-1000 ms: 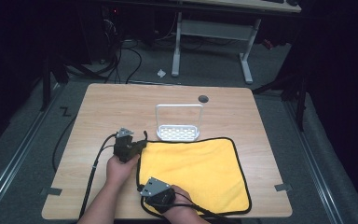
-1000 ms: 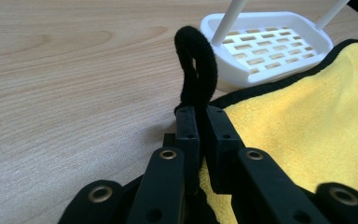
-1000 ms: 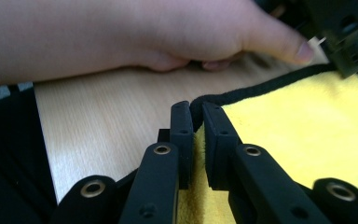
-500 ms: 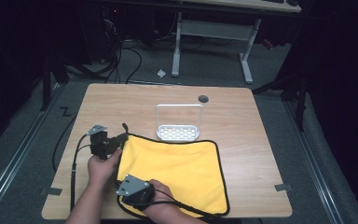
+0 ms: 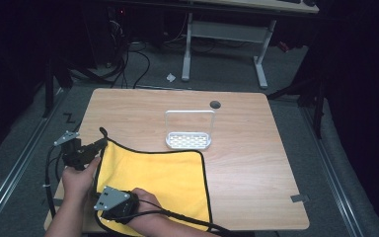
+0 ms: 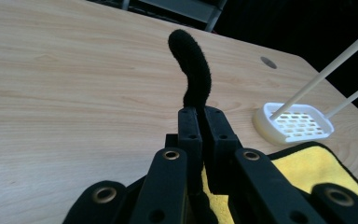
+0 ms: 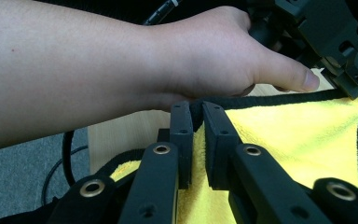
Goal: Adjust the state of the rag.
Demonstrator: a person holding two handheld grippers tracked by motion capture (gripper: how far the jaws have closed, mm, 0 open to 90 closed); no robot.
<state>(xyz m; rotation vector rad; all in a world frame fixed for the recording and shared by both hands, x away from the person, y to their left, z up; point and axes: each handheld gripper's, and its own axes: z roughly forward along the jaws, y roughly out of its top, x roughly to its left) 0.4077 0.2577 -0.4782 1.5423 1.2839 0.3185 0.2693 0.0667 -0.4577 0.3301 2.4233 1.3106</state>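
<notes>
1. A yellow cloth [image 5: 158, 175] with black edging lies on the near left part of the table [image 5: 256, 163], its near edge reaching the table's near edge.
2. The left gripper [image 5: 97, 144] is clamped on the cloth's far left corner; in the left gripper view the black edging sticks up past the closed jaws as a curved loop [image 6: 193, 65].
3. The right gripper [image 7: 196, 114] is clamped on the cloth's left edge, nearer the person, with yellow fabric pinched between its jaws.
4. The left hand [image 7: 214, 51] sits just beyond the right gripper along that edge.
5. A white rack [image 5: 189, 131] stands just beyond the cloth's far edge, near the table's middle.
6. A dark hole [image 5: 215, 104] marks the tabletop beyond the rack.
</notes>
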